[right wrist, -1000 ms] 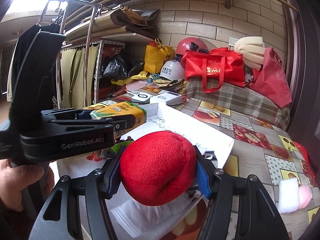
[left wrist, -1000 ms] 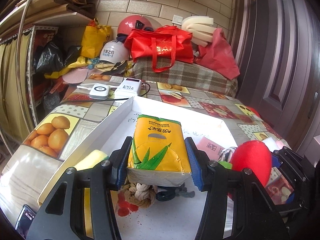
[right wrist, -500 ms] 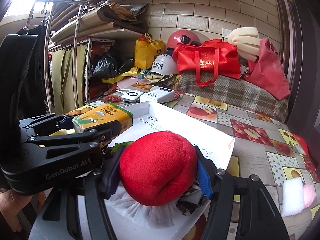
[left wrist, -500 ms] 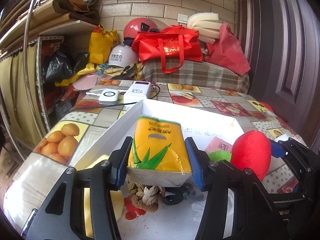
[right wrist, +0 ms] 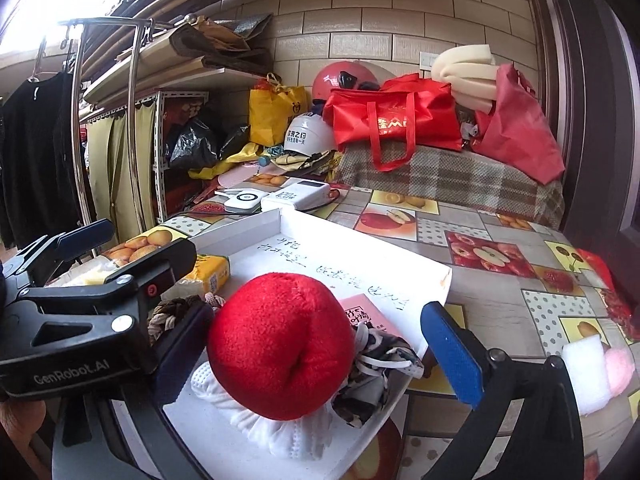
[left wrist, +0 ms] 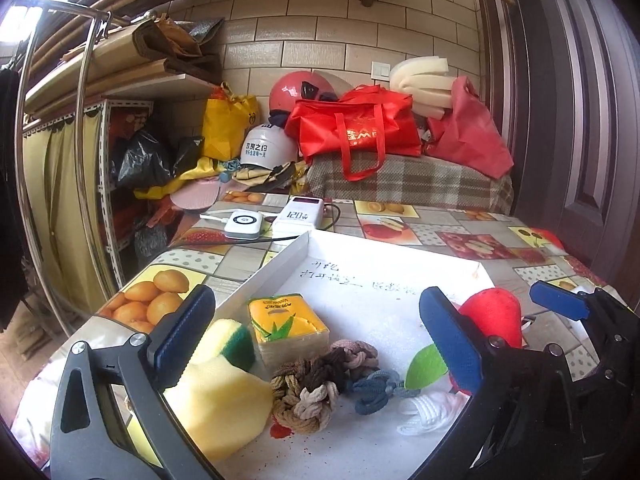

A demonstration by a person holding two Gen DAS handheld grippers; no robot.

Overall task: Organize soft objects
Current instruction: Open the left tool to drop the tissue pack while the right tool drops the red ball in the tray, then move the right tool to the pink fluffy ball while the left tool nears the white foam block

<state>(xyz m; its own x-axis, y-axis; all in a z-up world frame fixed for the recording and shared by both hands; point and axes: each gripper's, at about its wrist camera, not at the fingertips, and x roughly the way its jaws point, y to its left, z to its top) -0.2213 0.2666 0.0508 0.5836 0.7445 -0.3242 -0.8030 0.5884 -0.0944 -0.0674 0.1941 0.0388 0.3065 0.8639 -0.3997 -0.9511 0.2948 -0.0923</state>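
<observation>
Left gripper [left wrist: 316, 332] jaws just opened, tissue pack [left wrist: 286, 330] lying free in white tray [left wrist: 280, 264], right gripper [right wrist: 320, 344] likewise spread, red plush [right wrist: 280, 340] unpinched in tray, knotted ropes [left wrist: 316, 384] seen in full only from left, pink card [right wrist: 360, 312] only from right

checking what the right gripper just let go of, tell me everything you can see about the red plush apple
The red plush apple is a round, fuzzy fabric toy with a dimpled crease facing the right wrist camera and a green leaf showing in the left view. It sits in the white tray, resting on a white mesh cloth beside a patterned cloth. The right gripper has just been opening; the apple lies between its fingers, unpressed.
</observation>
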